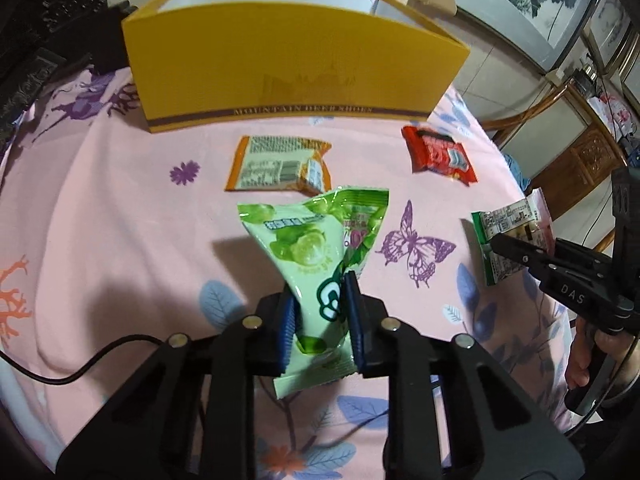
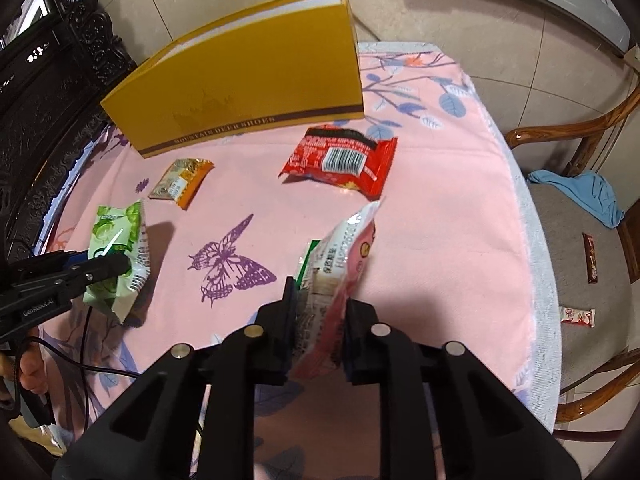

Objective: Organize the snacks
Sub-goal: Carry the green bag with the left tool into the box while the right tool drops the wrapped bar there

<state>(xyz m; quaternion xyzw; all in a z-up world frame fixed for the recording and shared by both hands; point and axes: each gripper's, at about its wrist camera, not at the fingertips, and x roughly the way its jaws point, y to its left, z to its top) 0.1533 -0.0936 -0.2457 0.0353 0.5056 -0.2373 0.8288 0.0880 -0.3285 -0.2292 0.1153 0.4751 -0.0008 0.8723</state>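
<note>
Reading the print first: the tall yellow cardboard box (image 1: pixel 296 60) has "MOUNTAIN DEER SHOES" along the brown band at its base, the far black gripper in the left wrist view has "DAS" on its finger, and the pink-and-white snack packet (image 2: pixel 340 276) shows "HAPPY" plus characters I can't make out. Barcodes show on the red foil snack packet (image 2: pixel 340 156) and on the orange-edged snack packet (image 1: pixel 278 166), which lies back side up.

The box stands open-topped at the far side of the pink floral tablecloth (image 1: pixel 120 208); its white inside shows, but whether anything's in it I can't tell. The red and orange packets lie loose on the cloth in front of it.

The left gripper (image 1: pixel 320 312) is angled steeply down and clamped on the lower end of a light green lime-print snack packet (image 1: pixel 316 240), which sticks up and forward, lifted off the cloth. The right gripper (image 2: pixel 318 320) is tilted down the same way, pinched shut on the pink-and-white packet, which rises between its fingers. A hand (image 2: pixel 30 364) shows under the left gripper's handle.
</note>
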